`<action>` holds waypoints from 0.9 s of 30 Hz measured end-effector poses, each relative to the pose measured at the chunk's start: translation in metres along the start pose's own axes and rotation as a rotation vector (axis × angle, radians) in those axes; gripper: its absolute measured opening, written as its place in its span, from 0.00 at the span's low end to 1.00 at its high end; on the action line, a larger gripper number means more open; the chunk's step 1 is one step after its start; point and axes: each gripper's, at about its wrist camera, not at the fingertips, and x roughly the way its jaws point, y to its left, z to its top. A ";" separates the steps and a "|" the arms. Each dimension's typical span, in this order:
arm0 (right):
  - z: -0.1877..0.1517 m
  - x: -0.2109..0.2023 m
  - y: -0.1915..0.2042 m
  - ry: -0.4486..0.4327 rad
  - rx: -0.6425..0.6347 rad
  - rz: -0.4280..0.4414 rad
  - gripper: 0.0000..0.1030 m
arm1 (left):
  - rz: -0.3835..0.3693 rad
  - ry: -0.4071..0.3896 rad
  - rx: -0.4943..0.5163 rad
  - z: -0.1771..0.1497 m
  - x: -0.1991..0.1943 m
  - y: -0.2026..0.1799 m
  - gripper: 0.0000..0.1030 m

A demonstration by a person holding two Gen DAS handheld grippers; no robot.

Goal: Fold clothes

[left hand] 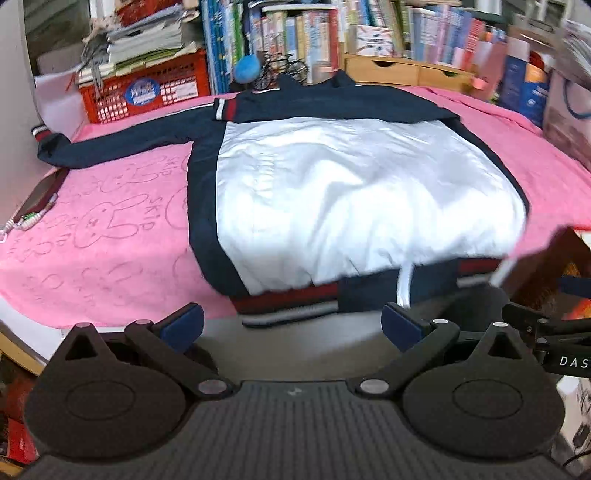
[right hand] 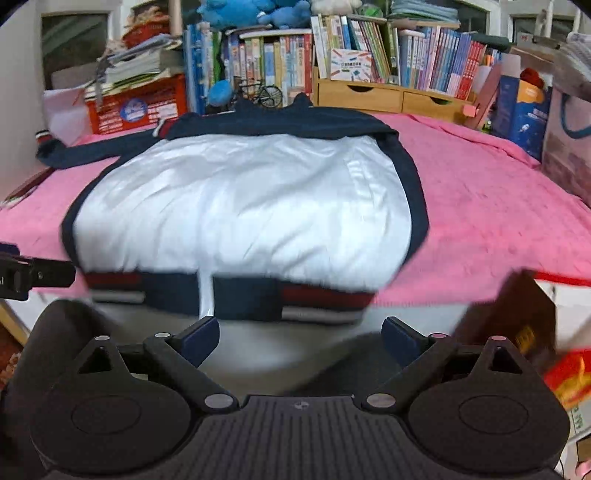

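A navy and white jacket lies spread on the pink blanket, its red, white and navy hem at the near edge. One sleeve stretches out to the left; the other is folded across the top. My left gripper hangs open just in front of the hem, nothing between its blue pads. In the right wrist view the same jacket fills the middle, and my right gripper stands open below the hem, jaws wide and empty. The other gripper's black body shows at the left edge.
A red crate with stacked papers stands at the back left. Books and wooden drawers line the far side. Boxes and a bag crowd the right. A brown box corner is close at the near right.
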 end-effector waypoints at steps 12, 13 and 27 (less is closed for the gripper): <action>0.001 -0.012 0.007 -0.034 0.009 0.008 0.95 | 0.007 0.010 -0.027 -0.010 0.005 0.006 1.00; 0.002 -0.010 0.009 -0.031 0.007 0.011 0.95 | -0.005 0.001 -0.035 -0.008 0.005 0.009 1.00; 0.081 0.067 0.036 -0.118 -0.106 0.006 0.99 | 0.312 -0.203 -0.444 0.098 0.084 0.231 1.00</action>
